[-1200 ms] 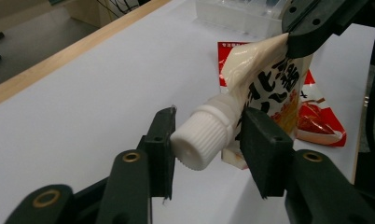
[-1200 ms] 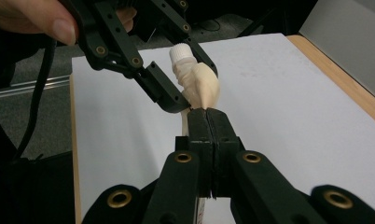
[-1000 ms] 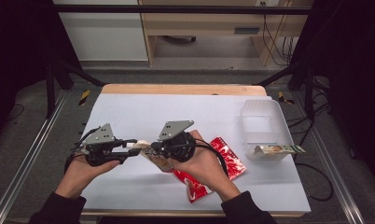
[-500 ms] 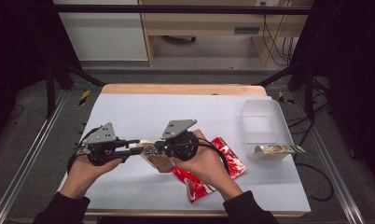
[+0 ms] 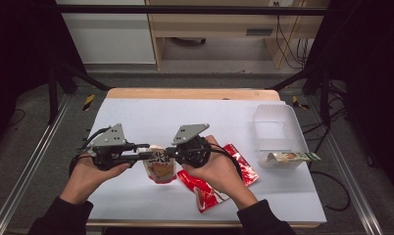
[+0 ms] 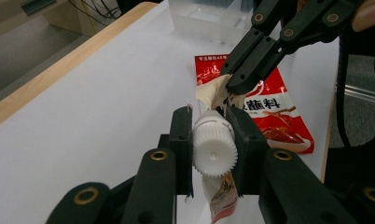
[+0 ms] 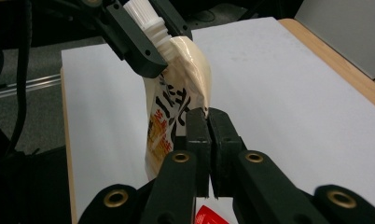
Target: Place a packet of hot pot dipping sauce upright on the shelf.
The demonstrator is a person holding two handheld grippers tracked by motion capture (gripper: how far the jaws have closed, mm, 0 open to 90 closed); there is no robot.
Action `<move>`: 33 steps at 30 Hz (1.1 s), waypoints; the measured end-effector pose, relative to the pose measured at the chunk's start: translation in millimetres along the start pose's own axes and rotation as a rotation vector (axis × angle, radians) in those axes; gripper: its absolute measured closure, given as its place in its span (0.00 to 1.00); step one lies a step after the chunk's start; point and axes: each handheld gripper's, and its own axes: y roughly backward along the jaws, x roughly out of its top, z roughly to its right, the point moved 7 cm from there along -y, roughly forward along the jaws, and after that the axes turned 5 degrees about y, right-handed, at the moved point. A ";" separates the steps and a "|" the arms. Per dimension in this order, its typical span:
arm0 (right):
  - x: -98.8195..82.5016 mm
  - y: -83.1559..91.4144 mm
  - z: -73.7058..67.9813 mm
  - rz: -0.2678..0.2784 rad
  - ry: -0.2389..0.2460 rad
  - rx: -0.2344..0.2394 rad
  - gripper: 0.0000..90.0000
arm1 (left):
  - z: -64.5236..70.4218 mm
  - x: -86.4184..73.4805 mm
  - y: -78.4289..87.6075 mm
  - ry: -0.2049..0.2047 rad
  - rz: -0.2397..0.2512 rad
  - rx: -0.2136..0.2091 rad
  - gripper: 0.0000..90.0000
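Near the bench's (image 5: 136, 117) front edge, the left tool (image 5: 145, 151), its jaws just closing, clamps the white screw cap (image 6: 214, 150) of a cream spouted pouch (image 5: 160, 169) held above the surface. The right tool (image 5: 171, 152) is clenched on the pouch's top edge, with a red sauce packet (image 5: 244, 169) lying beneath the right hand (image 5: 219, 169).

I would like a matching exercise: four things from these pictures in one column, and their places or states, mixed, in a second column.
1. white cap
2. red packet
3. clear box
4. pouch

a. flat under the right hand
b. between the left gripper jaws
c. at the table's right edge
d. pinched at its edge by the right gripper

Pairs: 1-b, 2-a, 3-c, 4-d
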 end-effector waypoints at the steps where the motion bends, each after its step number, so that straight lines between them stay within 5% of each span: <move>1: -1.2 -0.5 -0.3 -0.017 0.014 0.001 0.95 | 1.7 0.5 -0.3 -0.014 -0.012 -0.005 0.81; 4: -1.5 -1.1 -0.2 -0.028 0.021 -0.002 0.86 | 3.0 0.2 -0.6 -0.031 -0.031 0.001 0.81; 6: -0.6 -0.9 0.8 -0.055 0.072 -0.017 0.69 | 3.7 -0.9 -1.1 -0.046 -0.047 0.006 0.81; 10: 1.2 -1.4 -0.4 -0.100 0.140 -0.034 0.56 | 4.8 -1.6 -1.2 -0.056 -0.053 0.002 0.81; 11: 3.3 -2.3 -0.5 -0.127 0.190 -0.047 0.48 | 5.2 -1.2 -1.1 -0.059 -0.054 0.001 0.81; 18: 8.8 -8.5 -2.5 -0.206 0.254 -0.030 0.42 | 7.6 -0.2 -0.7 -0.077 -0.061 -0.008 0.81; 23: 9.7 -16.6 -4.9 -0.272 0.259 0.029 0.52 | 10.5 -0.5 -1.4 -0.083 -0.065 -0.018 0.81; 33: 6.2 -19.6 -8.8 -0.338 0.253 0.069 0.95 | 12.2 -1.5 -2.9 -0.084 -0.059 -0.021 0.81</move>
